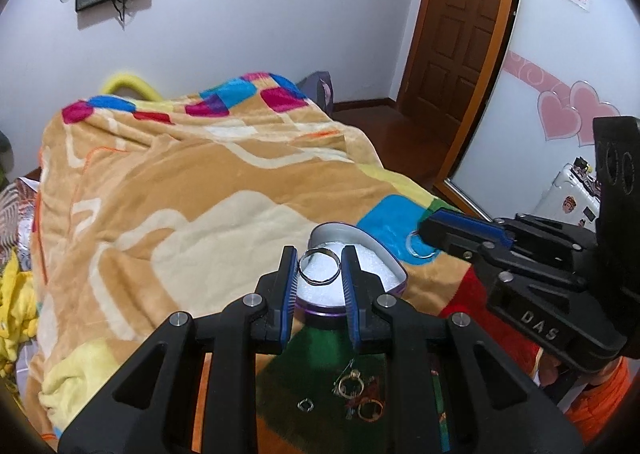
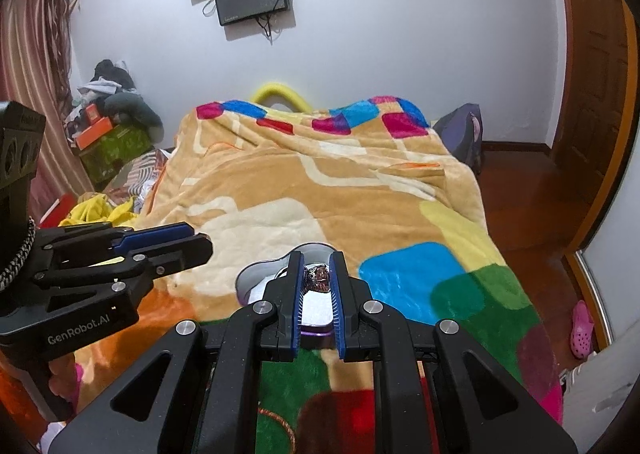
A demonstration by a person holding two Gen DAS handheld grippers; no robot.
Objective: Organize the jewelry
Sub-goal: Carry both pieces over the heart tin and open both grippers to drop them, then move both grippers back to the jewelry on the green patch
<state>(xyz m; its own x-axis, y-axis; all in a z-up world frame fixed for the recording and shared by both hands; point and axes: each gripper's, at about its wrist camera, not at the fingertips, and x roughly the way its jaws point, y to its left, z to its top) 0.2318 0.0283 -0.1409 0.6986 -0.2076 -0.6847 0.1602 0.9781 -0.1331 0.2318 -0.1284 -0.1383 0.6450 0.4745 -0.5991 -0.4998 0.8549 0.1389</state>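
Left claw (image 1: pixel 320 268) pinches a silver ring (image 1: pixel 319 267) by its rim above the heart-shaped tin (image 1: pixel 396 274), centre frame. Right claw (image 2: pixel 317 278) clamps narrow on a small dark reddish piece (image 2: pixel 317 277), type unclear. Ring looks light, stiff, slippery; edge grip suits it. More rings (image 1: pixel 352 384) lie on the plush bed blanket (image 1: pixel 168 194), lower frame. Bedroom, wooden door (image 1: pixel 460 26) upper right.
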